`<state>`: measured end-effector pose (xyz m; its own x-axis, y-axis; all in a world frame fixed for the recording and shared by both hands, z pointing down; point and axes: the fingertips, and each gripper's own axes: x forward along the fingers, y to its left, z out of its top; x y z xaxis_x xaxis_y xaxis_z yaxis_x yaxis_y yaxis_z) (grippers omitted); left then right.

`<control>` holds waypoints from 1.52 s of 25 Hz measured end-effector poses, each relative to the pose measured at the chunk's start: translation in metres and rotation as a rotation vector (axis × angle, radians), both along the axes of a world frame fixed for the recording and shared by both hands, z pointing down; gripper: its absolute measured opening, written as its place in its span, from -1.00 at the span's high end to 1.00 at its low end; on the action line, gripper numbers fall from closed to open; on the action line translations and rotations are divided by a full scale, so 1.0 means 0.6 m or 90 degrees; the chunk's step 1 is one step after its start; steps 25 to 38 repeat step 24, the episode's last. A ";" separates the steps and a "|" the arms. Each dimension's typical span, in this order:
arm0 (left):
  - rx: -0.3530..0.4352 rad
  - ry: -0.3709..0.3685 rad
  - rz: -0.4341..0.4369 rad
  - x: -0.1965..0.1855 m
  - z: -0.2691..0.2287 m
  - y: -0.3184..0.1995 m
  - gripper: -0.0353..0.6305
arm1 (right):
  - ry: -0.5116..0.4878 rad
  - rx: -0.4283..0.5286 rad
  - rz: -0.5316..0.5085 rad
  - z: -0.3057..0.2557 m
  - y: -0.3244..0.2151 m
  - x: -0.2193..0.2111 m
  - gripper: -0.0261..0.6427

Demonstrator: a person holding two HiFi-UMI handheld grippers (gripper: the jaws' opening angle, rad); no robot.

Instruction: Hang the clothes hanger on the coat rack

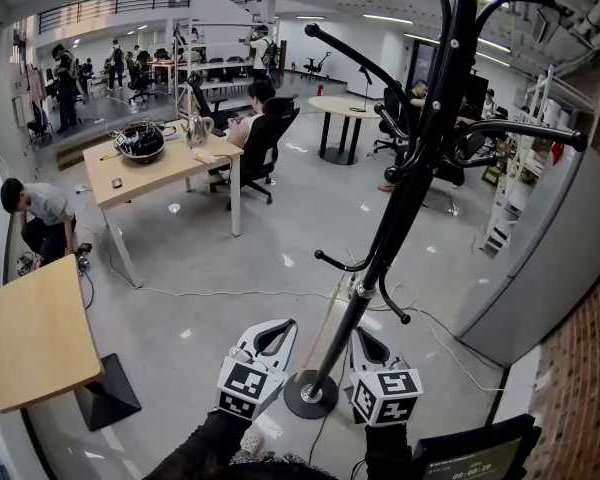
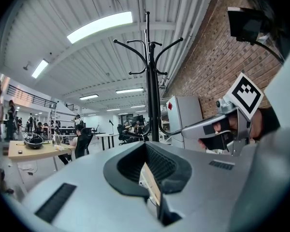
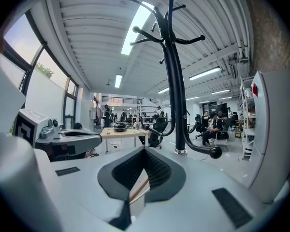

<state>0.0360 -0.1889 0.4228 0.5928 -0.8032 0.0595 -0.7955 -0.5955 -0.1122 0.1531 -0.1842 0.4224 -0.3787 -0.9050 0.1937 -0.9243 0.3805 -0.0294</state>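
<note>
The left gripper (image 1: 273, 330) and right gripper (image 1: 366, 342) are both clamping the pale wooden clothes hanger (image 3: 137, 190) at the head view's bottom centre, beside the coat rack (image 1: 420, 168) pole, so the hanging is awaiting doing.

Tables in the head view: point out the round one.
The pale round-topped table on a black pedestal, beyond the black metal coat rack. The wooden tables at left, one cluttered, one bare, are rectangular.
</note>
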 end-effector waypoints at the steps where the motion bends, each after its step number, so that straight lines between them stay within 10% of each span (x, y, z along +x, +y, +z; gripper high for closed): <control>1: 0.000 0.000 0.001 0.003 -0.001 0.002 0.88 | 0.002 0.001 0.000 -0.002 0.002 0.001 0.89; 38: -0.003 -0.004 0.019 0.006 0.009 0.000 0.88 | 0.023 -0.005 -0.005 0.008 -0.002 -0.014 0.90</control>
